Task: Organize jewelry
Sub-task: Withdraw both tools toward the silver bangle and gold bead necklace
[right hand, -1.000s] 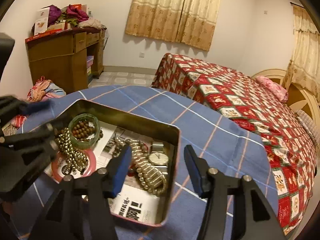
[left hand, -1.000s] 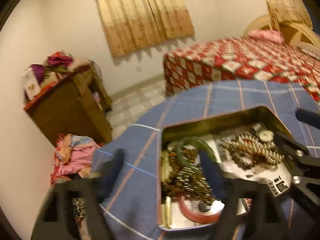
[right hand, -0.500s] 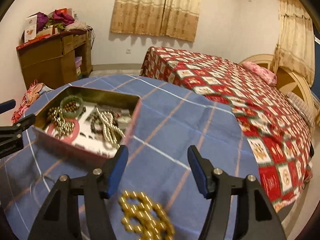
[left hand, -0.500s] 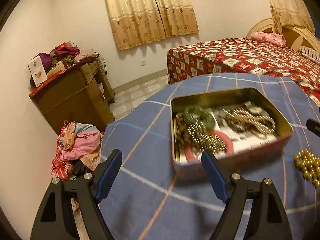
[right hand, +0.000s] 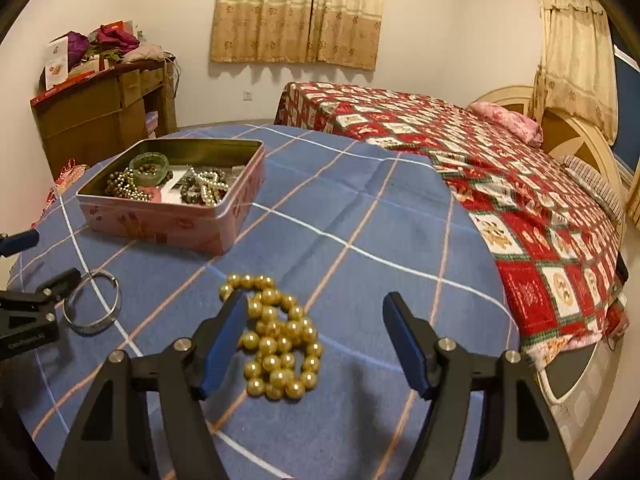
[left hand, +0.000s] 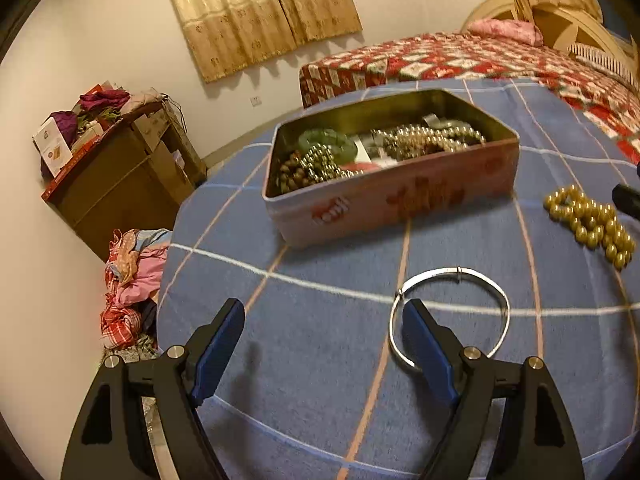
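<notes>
Both grippers are pitched down at the blue cloth [right hand: 360,208]. Left gripper [left hand: 323,322] is held wide, nothing gripped; bangle [left hand: 450,314] lies flat by its right finger. Right gripper [right hand: 316,316] is opening over the loose beads [right hand: 276,338]. Tin [right hand: 172,200] is seen behind, full.

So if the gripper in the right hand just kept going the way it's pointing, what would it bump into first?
Most likely the gold bead necklace, heaped on the blue checked cloth between the right gripper fingers, whose jaws are opening, nothing held. Depth is hard to judge; it might meet the cloth just beyond the beads.
</notes>
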Tool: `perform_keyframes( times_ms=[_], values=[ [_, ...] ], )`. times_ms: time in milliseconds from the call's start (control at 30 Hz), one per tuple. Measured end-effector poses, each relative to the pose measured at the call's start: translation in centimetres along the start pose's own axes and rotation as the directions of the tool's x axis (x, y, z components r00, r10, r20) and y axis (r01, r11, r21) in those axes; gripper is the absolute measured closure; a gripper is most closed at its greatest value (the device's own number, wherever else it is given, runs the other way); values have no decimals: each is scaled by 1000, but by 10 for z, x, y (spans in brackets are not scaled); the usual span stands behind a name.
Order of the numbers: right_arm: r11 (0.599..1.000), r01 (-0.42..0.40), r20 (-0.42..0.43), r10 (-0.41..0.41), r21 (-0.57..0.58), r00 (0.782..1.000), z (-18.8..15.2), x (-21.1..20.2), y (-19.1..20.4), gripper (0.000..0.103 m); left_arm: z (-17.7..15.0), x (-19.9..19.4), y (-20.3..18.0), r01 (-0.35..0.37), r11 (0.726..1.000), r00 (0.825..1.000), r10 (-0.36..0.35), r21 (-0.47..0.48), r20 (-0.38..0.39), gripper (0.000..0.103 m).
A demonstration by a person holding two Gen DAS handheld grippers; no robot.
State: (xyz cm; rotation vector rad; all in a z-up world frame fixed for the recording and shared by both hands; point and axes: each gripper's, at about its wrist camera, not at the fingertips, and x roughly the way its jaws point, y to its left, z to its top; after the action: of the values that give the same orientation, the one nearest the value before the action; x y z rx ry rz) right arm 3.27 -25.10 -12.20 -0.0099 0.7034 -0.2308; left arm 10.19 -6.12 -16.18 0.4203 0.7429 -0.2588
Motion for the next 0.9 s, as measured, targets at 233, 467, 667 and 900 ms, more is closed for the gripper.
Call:
perform_keyframes(
  times_ms=[233, 467, 667, 900],
  values=[
    [1000, -7, -4, 7, 14, 1000, -6, 1, -3, 28, 3, 8, -6, -39, 997, 999, 39, 60, -9, 21],
    [1000, -8, -8, 8, 17, 1000, -8, 3, -3, 28, 12, 21, 10, -61, 996, 998, 62, 62, -8, 25],
    [1000, -16, -14, 16, 17, 1000, -10, 5, -2, 28, 10, 18, 5, 65, 997, 998, -64, 40, -22, 78],
    [999, -16, -4, 16, 33, 1000, -9, 3, -7, 28, 12, 3, 5, 46, 999, 999, -46, 0, 27, 21]
  ],
)
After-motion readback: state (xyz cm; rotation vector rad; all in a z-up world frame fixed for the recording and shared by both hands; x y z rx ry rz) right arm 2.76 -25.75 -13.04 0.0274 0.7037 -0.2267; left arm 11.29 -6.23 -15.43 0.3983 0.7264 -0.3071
